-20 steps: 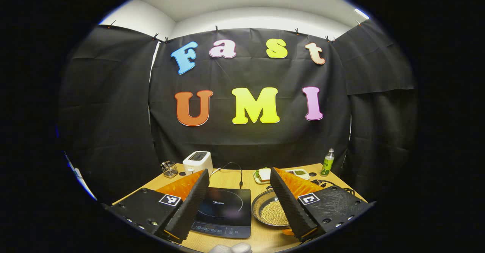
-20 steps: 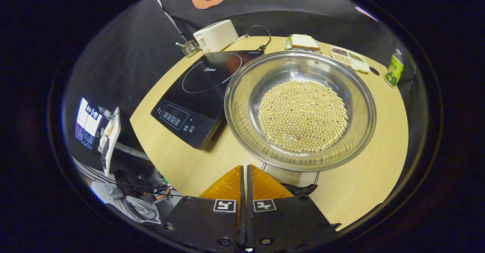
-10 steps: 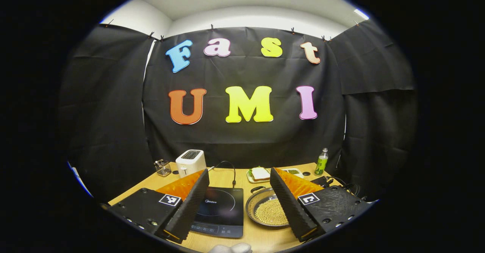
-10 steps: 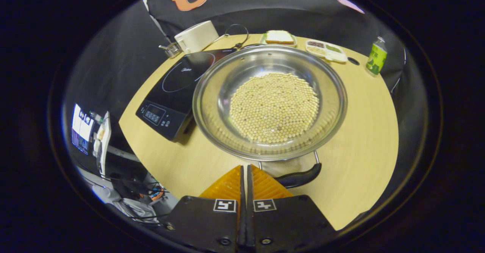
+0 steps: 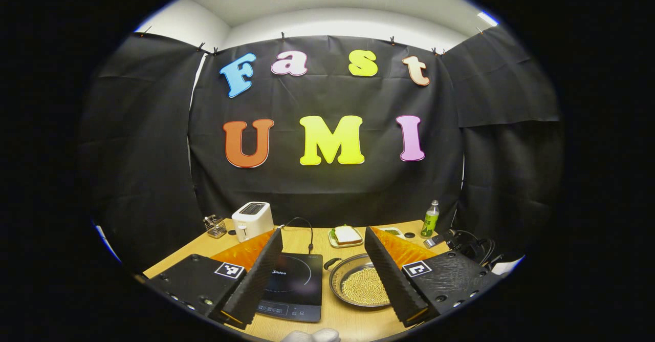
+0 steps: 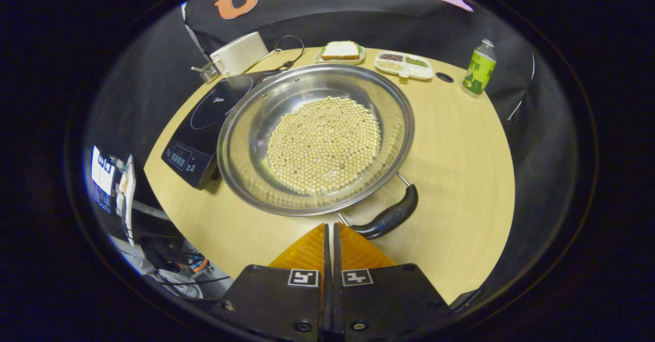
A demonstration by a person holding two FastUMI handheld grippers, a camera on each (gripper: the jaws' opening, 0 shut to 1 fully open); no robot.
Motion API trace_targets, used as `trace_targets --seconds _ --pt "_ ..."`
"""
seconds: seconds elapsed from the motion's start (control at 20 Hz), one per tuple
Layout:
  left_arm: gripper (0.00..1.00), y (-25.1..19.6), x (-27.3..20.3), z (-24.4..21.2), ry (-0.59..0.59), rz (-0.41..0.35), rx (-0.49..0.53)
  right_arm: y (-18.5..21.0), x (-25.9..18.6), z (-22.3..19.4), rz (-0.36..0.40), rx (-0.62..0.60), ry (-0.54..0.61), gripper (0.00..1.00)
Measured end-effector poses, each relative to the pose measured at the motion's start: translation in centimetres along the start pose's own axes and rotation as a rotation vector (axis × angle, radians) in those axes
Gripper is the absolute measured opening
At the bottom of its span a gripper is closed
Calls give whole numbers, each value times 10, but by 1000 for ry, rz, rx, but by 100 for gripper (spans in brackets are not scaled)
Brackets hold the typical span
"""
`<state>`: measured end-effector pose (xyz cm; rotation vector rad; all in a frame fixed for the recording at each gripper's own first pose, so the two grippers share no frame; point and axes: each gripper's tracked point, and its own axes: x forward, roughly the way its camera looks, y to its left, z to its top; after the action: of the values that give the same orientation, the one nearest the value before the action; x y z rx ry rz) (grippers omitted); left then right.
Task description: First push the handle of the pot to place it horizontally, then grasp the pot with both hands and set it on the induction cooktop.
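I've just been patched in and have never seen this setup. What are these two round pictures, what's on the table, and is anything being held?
A person holds two hand-held grippers, each carrying a camera that looks along its own fingers. In the left gripper view the left gripper is open and holds nothing. In the right gripper view the right gripper is shut and empty, next to the pot's black handle. On the table are the pot of beans, a cooktop, a toaster, a sandwich plate, a snack tray and a bottle.

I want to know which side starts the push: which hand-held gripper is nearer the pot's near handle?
Right. The right hand-held gripper, shut, sits just beside the near handle. The left hand-held gripper, open, hangs farther back, with the pot ahead.
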<state>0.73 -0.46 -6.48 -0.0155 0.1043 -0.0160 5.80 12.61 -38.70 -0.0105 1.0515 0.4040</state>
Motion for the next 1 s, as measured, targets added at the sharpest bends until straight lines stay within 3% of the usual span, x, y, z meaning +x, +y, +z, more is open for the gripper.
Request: trace_targets --seconds 0.4,0.95,1.0 --pt "96 -2 2 -1 7 12 6 -45 1 15 -71 -61 23 0" --pt "96 6 2 -7 23 61 7 -92 7 46 -136 -189 58 0" --pt "96 8 3 -8 24 68 9 -96 7 48 -140 -191 56 4"
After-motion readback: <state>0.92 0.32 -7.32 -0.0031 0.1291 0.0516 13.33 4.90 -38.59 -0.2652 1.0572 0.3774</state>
